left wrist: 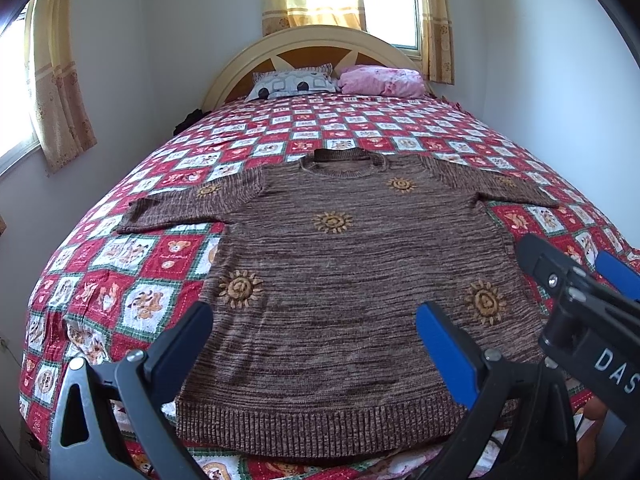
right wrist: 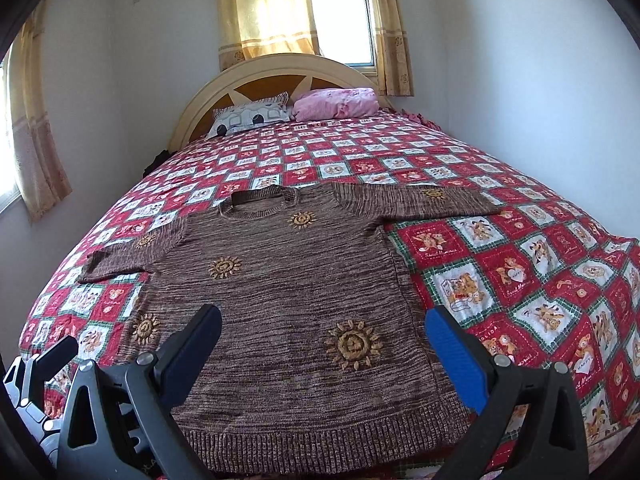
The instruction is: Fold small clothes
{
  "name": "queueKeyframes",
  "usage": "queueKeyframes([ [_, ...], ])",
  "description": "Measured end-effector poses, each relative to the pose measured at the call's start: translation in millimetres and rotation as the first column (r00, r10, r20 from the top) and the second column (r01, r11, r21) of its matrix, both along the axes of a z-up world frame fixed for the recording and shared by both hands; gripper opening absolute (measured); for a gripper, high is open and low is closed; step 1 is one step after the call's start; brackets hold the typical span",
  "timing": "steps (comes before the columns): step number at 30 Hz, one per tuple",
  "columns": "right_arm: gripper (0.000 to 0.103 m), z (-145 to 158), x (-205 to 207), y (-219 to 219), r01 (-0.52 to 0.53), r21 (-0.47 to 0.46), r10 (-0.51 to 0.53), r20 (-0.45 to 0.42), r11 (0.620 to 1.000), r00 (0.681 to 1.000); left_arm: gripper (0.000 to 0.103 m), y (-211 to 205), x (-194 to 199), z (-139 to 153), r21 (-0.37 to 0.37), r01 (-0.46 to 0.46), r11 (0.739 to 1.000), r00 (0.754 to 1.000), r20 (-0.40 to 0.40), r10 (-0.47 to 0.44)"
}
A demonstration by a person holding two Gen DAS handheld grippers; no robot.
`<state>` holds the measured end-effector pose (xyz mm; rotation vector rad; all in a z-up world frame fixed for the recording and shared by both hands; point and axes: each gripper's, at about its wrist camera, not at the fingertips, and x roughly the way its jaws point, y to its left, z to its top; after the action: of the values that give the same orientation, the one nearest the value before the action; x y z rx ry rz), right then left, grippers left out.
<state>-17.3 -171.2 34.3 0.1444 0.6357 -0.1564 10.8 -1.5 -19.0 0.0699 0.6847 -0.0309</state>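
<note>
A brown knitted sweater is shown laid flat, front up, on a bed covered by a red, white and green patchwork quilt. Both short sleeves are spread outward, the neck is turned toward the headboard, and the ribbed hem lies nearest the claws.

The left claw is seen held wide open above the hem, with nothing between its fingers; the sweater extends ahead of it, the body filling the gap between the two fingers. A sun motif is seen just beyond the left finger and another just beyond the right finger.

The right claw is likewise held wide open and empty, over the hem on the sweater's right-hand part. One sun motif appears between its fingers, slightly ahead. Bare quilt is seen to the right of its right finger. In the left wrist view the right claw appears beside the left claw, at its right; whether either claw touches the fabric cannot be told.

Far ahead of both claws, two pillows are seen resting against the headboard, beneath a curtained window.
</note>
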Motion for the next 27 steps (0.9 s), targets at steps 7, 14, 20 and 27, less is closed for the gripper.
queueKeyframes([
  [7,0.102,-0.8,2.4,-3.8,0.01,0.009,-0.009,-0.004,1.0,1.0,0.103,9.5,8.6,0.1,0.002,-0.033,0.999,0.999,0.024,0.033],
  [14,0.102,-6.7,14.9,-11.0,0.026,-0.023,-0.026,-0.011,0.999,1.0,0.103,20.8,30.7,-9.9,0.0,-0.071,0.997,0.997,0.006,0.071],
  [20,0.102,-9.2,42.0,-14.3,0.026,-0.055,-0.027,-0.026,0.998,0.999,0.103,23.3,53.5,-18.7,0.023,-0.098,0.995,0.995,-0.018,0.098],
  [27,0.102,-20.6,85.4,5.4,-0.047,-0.084,0.041,-0.071,0.995,0.997,0.103,34.3,90.4,-26.8,0.026,-0.111,0.994,0.991,-0.073,0.112],
])
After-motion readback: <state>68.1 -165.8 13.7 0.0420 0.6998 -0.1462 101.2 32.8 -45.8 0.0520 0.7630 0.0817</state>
